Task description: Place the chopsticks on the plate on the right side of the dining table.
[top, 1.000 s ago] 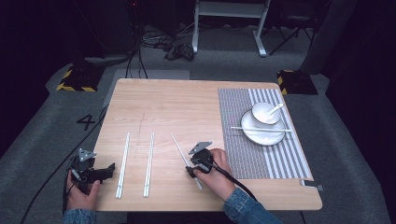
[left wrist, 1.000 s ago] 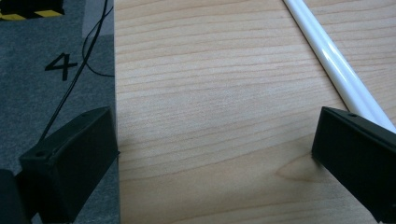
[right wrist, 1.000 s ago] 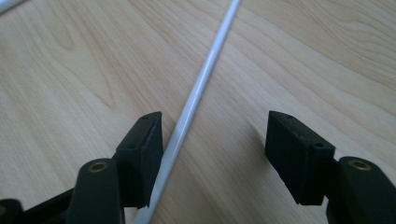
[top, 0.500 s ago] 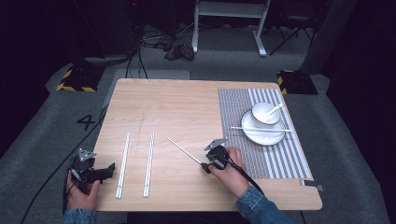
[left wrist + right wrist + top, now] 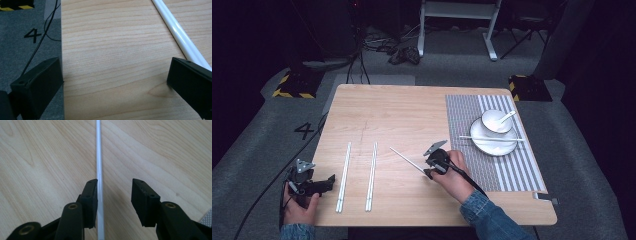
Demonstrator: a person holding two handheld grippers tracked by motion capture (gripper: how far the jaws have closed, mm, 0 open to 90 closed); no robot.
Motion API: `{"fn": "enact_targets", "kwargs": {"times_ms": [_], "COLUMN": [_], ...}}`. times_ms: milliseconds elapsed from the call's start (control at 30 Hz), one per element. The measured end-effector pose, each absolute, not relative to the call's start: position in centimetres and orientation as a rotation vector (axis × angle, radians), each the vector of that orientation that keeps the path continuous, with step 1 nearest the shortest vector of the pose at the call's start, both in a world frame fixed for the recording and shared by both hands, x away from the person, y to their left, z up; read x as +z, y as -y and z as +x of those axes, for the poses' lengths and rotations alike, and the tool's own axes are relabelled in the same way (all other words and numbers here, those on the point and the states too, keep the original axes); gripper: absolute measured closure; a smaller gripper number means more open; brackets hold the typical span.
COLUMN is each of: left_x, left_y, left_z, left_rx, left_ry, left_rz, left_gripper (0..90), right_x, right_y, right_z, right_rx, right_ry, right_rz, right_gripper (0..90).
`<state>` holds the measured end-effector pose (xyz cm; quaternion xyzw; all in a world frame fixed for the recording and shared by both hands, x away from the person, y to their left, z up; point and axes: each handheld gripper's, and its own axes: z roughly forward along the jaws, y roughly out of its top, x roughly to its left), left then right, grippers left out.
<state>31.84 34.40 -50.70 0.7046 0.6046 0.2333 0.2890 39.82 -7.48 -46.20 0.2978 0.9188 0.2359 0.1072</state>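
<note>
In the high view, a wooden table (image 5: pixel 412 115) was seen with a striped mat (image 5: pixel 472 125) laid over its 3 o'clock side. On the mat a white plate (image 5: pixel 492 144) was set, with a small bowl (image 5: pixel 494 121) on its far part, a spoon (image 5: pixel 507 117) in the bowl, and one white chopstick (image 5: pixel 492 138) laid across the plate. Toward 8 o'clock two pairs of white chopsticks lay side by side, apart from each other: a left pair (image 5: pixel 344 176) and a middle pair (image 5: pixel 371 175). The left gripper (image 5: pixel 329 181) was held at the table's 8 o'clock edge, just beside the left pair. The right gripper (image 5: pixel 428 170) was held near 5 o'clock, at the near end of a single chopstick (image 5: pixel 404 159) that pointed toward 10 o'clock.

In the left gripper view, the fingers (image 5: pixel 37 85) were seen spread wide with bare table between them; one stood over the table's edge, and the other stood at the left pair (image 5: pixel 180 37) of chopsticks.

In the right gripper view, the fingers (image 5: pixel 90 192) were seen parted, not closed on anything. The single chopstick (image 5: pixel 99 157) ran toward 12 o'clock, right against the inner face of the finger on the 9 o'clock side, with a clear gap to the other finger.
</note>
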Motion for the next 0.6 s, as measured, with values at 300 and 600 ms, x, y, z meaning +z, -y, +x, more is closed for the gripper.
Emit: {"fn": "enact_targets", "kwargs": {"times_ms": [300, 600], "left_x": [-50.7, -50.7], "left_y": [-34.4, -34.4], "left_z": [31.8, 31.9], "left_rx": [0.624, 0.622], "left_ry": [-1.614, -1.614], "left_rz": [1.880, 1.881], "left_gripper": [0.1, 0.1], "right_x": [-46.2, -45.8], "right_y": [5.0, 3.3], "right_z": [41.1, 42.1], "right_rx": [0.616, 0.468], "right_ry": [-2.747, -2.811], "right_rz": [0.809, 0.777], "right_gripper": [62.7, 67.9]}}
